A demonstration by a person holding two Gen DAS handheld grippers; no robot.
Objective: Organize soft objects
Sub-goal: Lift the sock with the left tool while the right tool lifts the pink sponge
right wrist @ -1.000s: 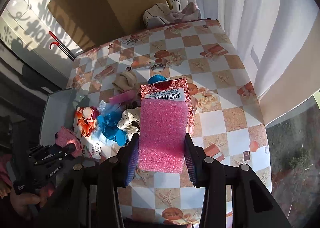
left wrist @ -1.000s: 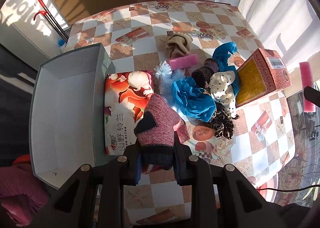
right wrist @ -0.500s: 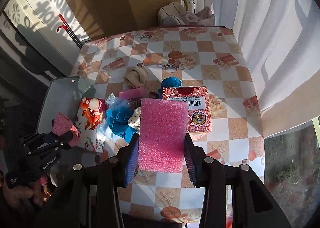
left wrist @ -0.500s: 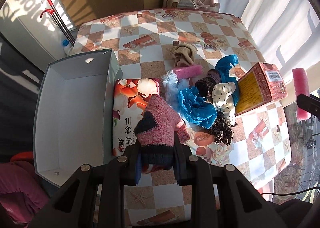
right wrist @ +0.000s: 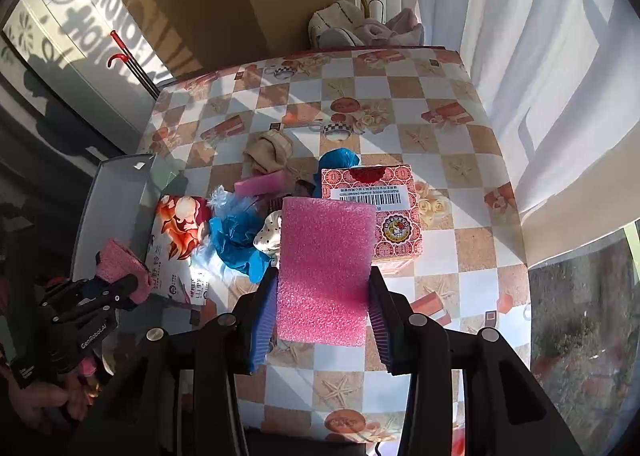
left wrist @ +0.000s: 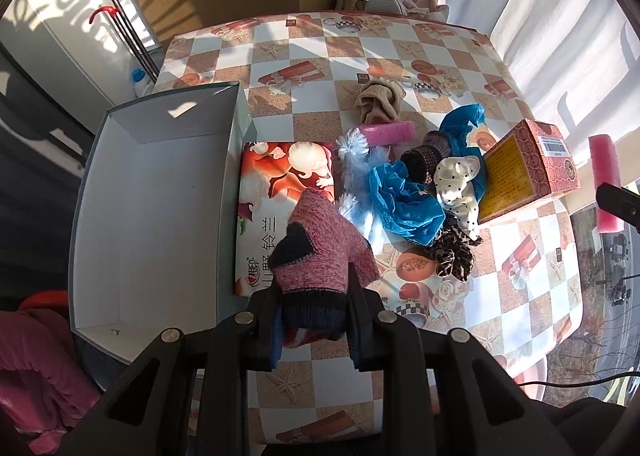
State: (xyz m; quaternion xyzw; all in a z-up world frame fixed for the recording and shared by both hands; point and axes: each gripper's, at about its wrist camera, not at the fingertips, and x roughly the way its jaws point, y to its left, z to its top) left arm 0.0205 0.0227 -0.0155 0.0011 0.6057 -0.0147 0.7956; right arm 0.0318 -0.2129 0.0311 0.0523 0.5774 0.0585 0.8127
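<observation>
A pink glove [left wrist: 320, 256] is clamped in the left gripper [left wrist: 314, 332] jaws, the open box [left wrist: 148, 216] just leftward; a foam pad [right wrist: 324, 272] is clamped in the right gripper [right wrist: 322, 316].

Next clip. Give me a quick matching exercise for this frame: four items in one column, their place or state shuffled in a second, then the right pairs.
Items:
1. pink knitted glove
2. pink foam sheet
3. grey box
4. red carton

Places or states:
A. lying on the table, barcode label showing
B. pinched in the right gripper
C. open and empty, at the table's left edge
D. pinched in the left gripper

Pairs: 1-D, 2-B, 3-C, 4-A
</observation>
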